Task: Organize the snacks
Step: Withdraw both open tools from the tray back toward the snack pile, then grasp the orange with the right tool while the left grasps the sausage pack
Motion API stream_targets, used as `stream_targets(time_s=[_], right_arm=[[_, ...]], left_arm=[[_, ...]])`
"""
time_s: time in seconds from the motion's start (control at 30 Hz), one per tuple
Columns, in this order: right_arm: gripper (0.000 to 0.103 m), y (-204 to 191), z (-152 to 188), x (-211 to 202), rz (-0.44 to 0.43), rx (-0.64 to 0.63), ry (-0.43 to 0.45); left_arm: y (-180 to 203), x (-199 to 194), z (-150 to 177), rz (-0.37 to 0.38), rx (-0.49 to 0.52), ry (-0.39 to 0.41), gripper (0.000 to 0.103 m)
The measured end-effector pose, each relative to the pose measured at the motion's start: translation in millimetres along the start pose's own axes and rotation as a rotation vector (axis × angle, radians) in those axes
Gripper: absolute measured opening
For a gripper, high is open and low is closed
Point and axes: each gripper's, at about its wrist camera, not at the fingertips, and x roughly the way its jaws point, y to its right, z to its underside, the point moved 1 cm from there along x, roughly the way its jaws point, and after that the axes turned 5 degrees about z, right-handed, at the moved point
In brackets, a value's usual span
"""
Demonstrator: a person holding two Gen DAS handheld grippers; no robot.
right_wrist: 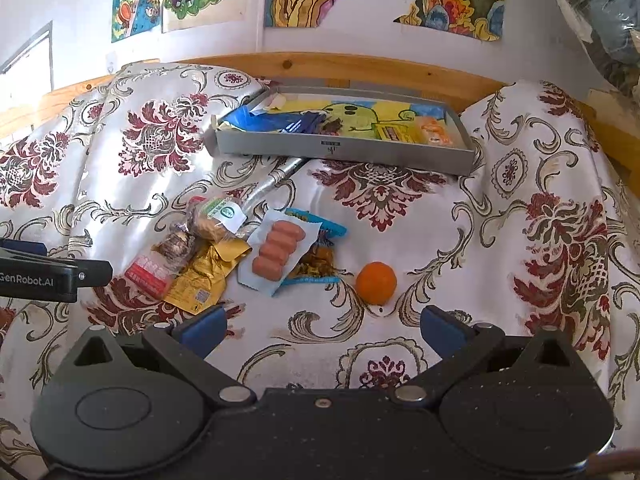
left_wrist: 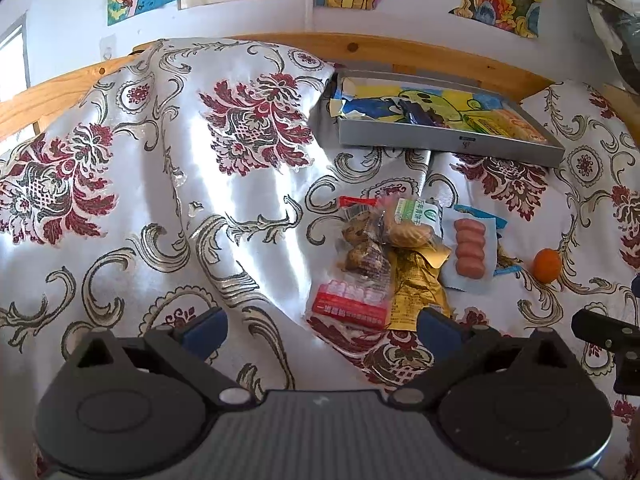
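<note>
A pile of snack packets lies on the patterned cloth: a red-and-clear packet, a gold packet, a biscuit pack, a sausage pack and a blue packet. An orange sits to their right. Behind them stands a grey tray holding several packets. My left gripper is open just short of the red and gold packets. My right gripper is open just short of the orange. Both are empty.
A wooden rail runs along the wall behind the tray. The cloth humps up at the left and at the right. The left gripper's body shows at the right view's left edge.
</note>
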Motion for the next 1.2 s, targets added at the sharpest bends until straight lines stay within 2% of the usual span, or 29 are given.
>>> stream_targets(time_s=[0.2,0.53,0.7,1.0,1.07,1.2], right_arm=[[0.102,1.0,-1.5,3.2,-0.006,0.008,-0.009],[0.102,17.0,-6.8,14.6,-0.014,0.099,-0.037],[0.102,27.1,-12.0,22.2,0.016,0.114,-0.039],[0.102,42.7,-28.0,53.2,0.078,-0.065,-0.015],[0.102,47.8,-29.1,64.3,0.089,-0.09,-0.032],[0.102,53.1,-25.2,77.6,0.054,-0.078,-0.093]], left_arm=[[3.9,4.6,0.0,0.012,0.008,-0.005,0.102],[22.5,9.8,-4.3,0.052,0.063,0.015,0.102],[32.1,17.8,-8.0,0.078,0.086,0.011,0.102],[51.3,39.4,-15.8,0.138,0.149,-0.033,0.102],[56.2,44.6,-18.5,0.157,0.158,-0.039,0.102],[65.3,52.9,-24.5,0.226,0.165,-0.055,0.102]])
